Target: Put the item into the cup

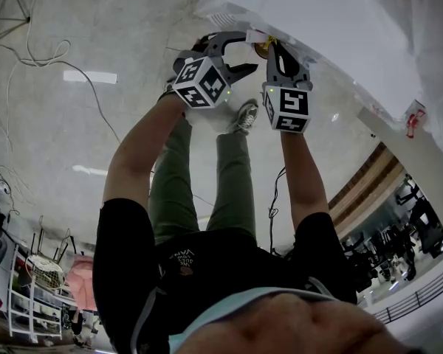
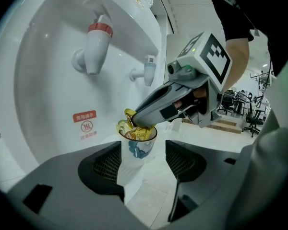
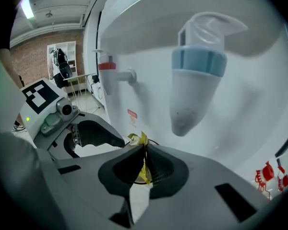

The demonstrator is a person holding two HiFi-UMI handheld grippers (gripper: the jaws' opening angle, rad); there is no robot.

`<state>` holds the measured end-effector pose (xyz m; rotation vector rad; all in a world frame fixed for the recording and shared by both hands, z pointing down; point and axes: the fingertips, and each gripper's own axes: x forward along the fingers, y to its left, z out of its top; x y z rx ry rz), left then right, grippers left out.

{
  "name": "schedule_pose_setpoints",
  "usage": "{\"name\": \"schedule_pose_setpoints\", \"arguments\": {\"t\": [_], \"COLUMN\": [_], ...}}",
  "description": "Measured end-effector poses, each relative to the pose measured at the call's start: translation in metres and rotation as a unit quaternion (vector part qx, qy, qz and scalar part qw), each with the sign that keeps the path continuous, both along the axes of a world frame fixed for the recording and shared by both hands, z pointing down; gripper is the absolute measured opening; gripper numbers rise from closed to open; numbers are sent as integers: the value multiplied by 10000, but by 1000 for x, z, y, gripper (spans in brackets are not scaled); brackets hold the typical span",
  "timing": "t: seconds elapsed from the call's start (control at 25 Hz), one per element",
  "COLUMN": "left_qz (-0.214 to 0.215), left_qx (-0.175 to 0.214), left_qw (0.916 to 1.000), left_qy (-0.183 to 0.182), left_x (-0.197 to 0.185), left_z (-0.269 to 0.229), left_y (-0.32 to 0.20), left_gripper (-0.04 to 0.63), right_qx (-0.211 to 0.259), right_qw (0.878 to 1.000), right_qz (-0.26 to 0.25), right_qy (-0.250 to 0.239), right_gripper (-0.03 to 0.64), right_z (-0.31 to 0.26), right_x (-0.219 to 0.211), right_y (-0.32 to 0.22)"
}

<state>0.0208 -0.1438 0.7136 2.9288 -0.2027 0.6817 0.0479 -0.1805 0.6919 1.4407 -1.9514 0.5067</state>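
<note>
White plastic fills most of what we see: a water dispenser (image 2: 43, 80) with a red tap (image 2: 97, 40) at the left, a red warning label (image 2: 85, 126) beneath it, and a blue tap (image 2: 149, 71) further right. Our left gripper (image 2: 143, 162) is released. Its jaws stand apart, with the cup (image 2: 140, 150) framed in the gap beyond them. A sliver of white shows on either side of the cup, so we judge that nothing presses on it.

The cup is white with a blue pattern and stands upright below the two taps. Its base is hidden behind our own jaws, so we cannot tell what carries it or how near an edge it sits.

Coming in from the right, our right gripper (image 2: 134, 122) is clenched on the item (image 2: 126, 125), a crinkled yellow wrapper, with its tips right at the cup's mouth. The right gripper view agrees: the jaws meet with the yellow foil pinched between them.

As we read it, the task is nearly done but not finished. The item is at the rim, and part of it seems to be inside, yet it hangs in the grip, not resting in the cup. What is left is to let go so the item drops fully in, then to lift the right gripper clear without tipping the cup.
</note>
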Motion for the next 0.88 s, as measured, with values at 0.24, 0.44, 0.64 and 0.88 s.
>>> {"name": "schedule_pose_setpoints", "arguments": {"t": [0.24, 0.44, 0.64, 0.88], "left_qz": [15, -13, -41, -113], "left_qx": [-36, -45, -40, -26], "left_qw": [10000, 10000, 10000, 9999], "left_qy": [36, 45, 8, -3], "left_x": [-2, -5, -11, -10], "left_z": [3, 0, 1, -6], "left_y": [-2, -5, -7, -5], "left_gripper": [291, 291, 291, 291], "right_qx": [-188, -419, -331, -208], "right_qw": [9997, 9987, 9991, 9996], "right_qz": [-113, -171, -91, 150], "right_qy": [103, 219, 236, -65], "right_gripper": [51, 51, 51, 52], "right_z": [14, 26, 25, 15], "right_x": [-4, -3, -3, 4], "right_y": [-6, -7, -8, -4]}}
